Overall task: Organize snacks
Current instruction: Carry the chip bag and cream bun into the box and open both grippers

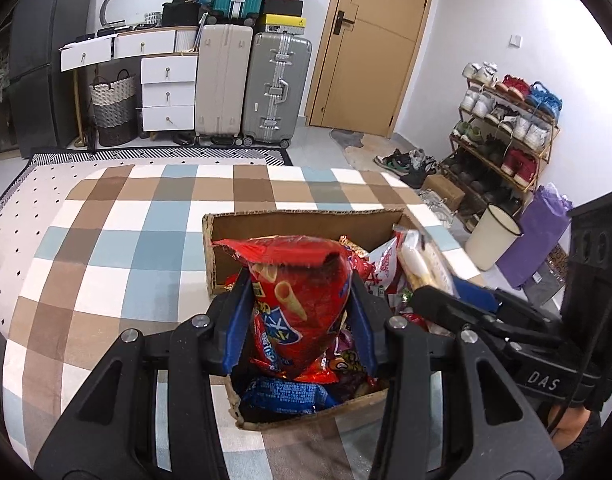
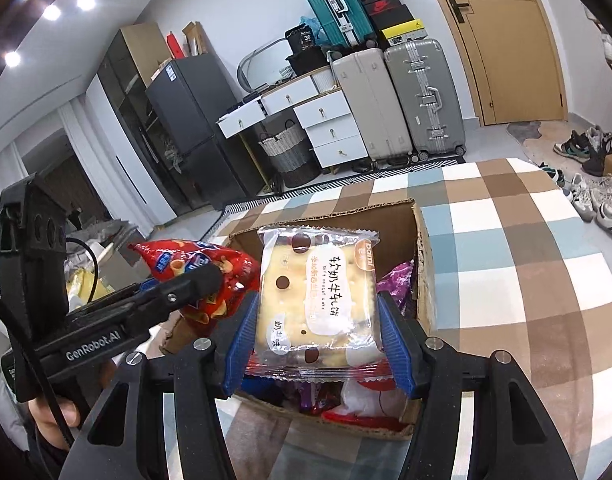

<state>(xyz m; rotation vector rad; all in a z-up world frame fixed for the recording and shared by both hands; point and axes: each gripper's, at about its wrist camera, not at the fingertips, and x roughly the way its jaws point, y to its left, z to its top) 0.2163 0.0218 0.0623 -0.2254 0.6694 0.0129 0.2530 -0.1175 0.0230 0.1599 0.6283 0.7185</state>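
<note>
Left gripper (image 1: 301, 312) pinches red snack bag (image 1: 301, 300), long axis upright, above cardboard box (image 1: 306, 216). Right gripper (image 2: 318, 328) jaws clamp the side edges of the flat cracker packet (image 2: 318, 292) over the same box, print inverted.

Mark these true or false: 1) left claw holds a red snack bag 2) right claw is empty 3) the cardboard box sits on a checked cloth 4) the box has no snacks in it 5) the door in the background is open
1) True. The left claw is shut on the red snack bag.
2) False. The right claw is shut on a clear cracker packet.
3) True. The cardboard box rests on the checked cloth.
4) False. Several packets lie inside, including a blue packet.
5) False. The wooden door is closed.
</note>
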